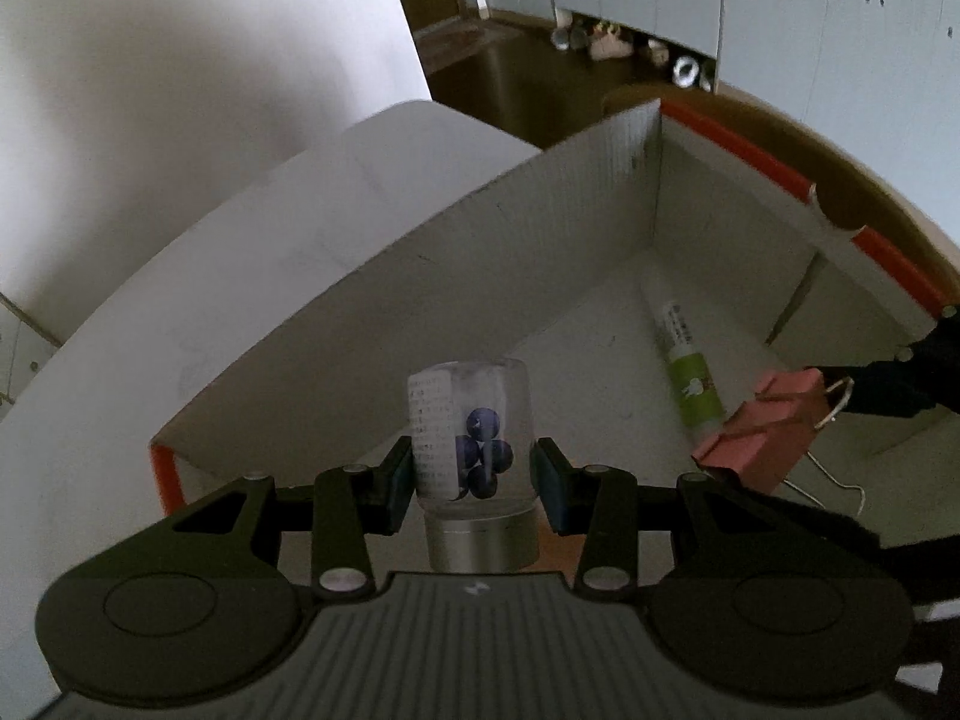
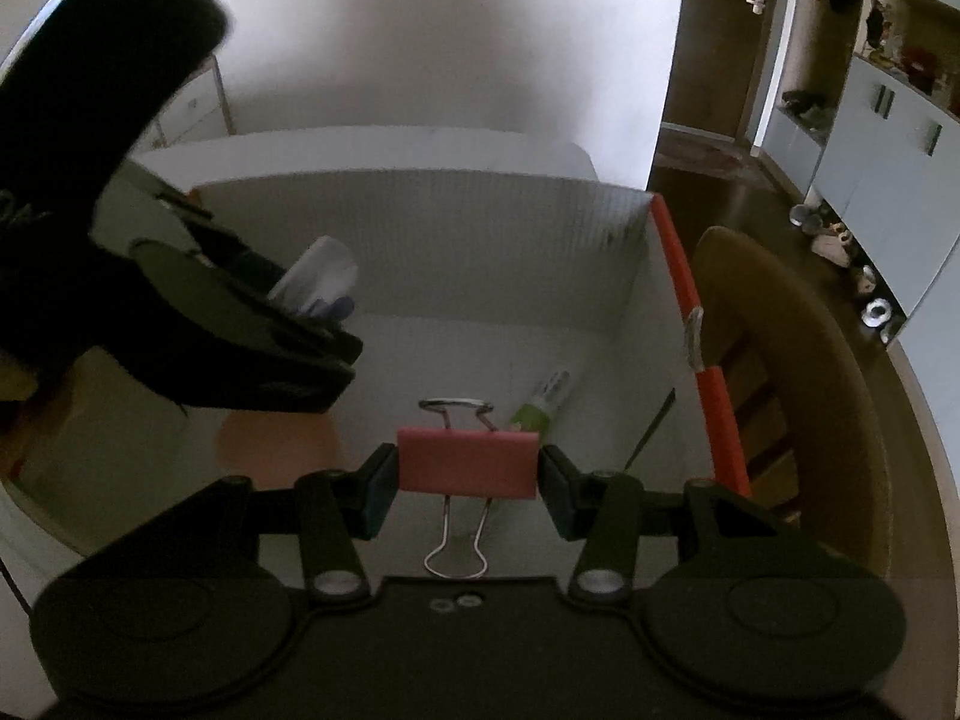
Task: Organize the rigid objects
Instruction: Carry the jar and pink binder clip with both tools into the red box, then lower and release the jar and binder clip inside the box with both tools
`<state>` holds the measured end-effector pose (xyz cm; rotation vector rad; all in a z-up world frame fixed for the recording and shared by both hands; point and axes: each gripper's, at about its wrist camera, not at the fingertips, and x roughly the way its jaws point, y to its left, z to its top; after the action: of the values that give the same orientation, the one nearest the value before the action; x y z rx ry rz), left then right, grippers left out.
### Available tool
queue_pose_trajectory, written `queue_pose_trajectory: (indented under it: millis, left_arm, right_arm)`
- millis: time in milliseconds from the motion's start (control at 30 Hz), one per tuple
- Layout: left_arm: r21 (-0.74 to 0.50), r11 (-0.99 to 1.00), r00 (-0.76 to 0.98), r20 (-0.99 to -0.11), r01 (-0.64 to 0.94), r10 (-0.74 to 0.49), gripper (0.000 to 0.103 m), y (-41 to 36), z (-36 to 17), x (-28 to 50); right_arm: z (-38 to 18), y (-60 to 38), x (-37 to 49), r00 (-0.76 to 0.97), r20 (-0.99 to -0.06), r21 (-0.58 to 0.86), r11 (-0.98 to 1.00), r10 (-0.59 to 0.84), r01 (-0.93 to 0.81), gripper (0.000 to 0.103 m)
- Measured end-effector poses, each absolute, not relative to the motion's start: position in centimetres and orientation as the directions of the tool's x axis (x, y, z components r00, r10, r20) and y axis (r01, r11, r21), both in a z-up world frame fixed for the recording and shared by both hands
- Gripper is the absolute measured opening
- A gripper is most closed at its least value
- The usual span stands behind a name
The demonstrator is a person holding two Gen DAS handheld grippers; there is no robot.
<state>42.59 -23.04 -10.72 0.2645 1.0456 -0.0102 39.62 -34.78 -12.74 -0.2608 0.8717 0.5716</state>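
left tool (image 1: 474, 474) is clenched on bottle (image 1: 471, 429), right tool (image 2: 468, 474) on clip (image 2: 467, 462), both held over box (image 1: 420, 276). each should be lowered near the floor, clear of tube (image 1: 690, 369), then released.

— What colours do you see?
— Your clear bottle (image 1: 471, 432) has a white label with dark-blue berries and a silver cap. The binder clip (image 2: 468, 463) is pink, the box (image 1: 540, 228) white with an orange rim, and the tube (image 1: 690, 369) green and white.
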Motion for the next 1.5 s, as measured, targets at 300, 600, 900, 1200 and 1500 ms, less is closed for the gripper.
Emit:
queue_pose_trajectory:
  millis: [300, 600, 900, 1200, 1500]
  left_arm:
    - [0.247, 0.954, 0.422, -0.893, 0.17, 0.156, 0.042, -23.9, -13.2, 44.2]
    - [0.247, 0.951, 0.374, -0.913, 0.188, 0.163, 0.042, -24.2, -14.5, 44.4]
    - [0.238, 0.955, 0.373, -0.914, 0.177, 0.159, 0.044, -24.3, -14.6, 43.9]
    - [0.245, 0.957, 0.417, -0.895, 0.158, 0.16, 0.058, -24.5, -13.1, 42.1]
    - [0.208, 0.973, 0.485, -0.864, 0.103, 0.134, 0.058, -23.0, -10.4, 39.9]
  right_arm:
    - [-13.9, -34.1, 39.5, 0.464, -0.816, 0.009, 0.811, 0.345, -0.586, 0.049]
    - [-14.0, -34.5, 40.1, 0.435, -0.829, 0.053, 0.824, 0.351, -0.563, 0.05]
    - [-13.6, -34.9, 39.7, 0.433, -0.829, 0.073, 0.836, 0.354, -0.544, 0.054]
    - [-12.4, -35.3, 38.0, 0.448, -0.813, 0.08, 0.834, 0.371, -0.545, 0.061]
    - [-9.9, -36.1, 36.4, 0.475, -0.785, 0.088, 0.83, 0.397, -0.551, 0.068]
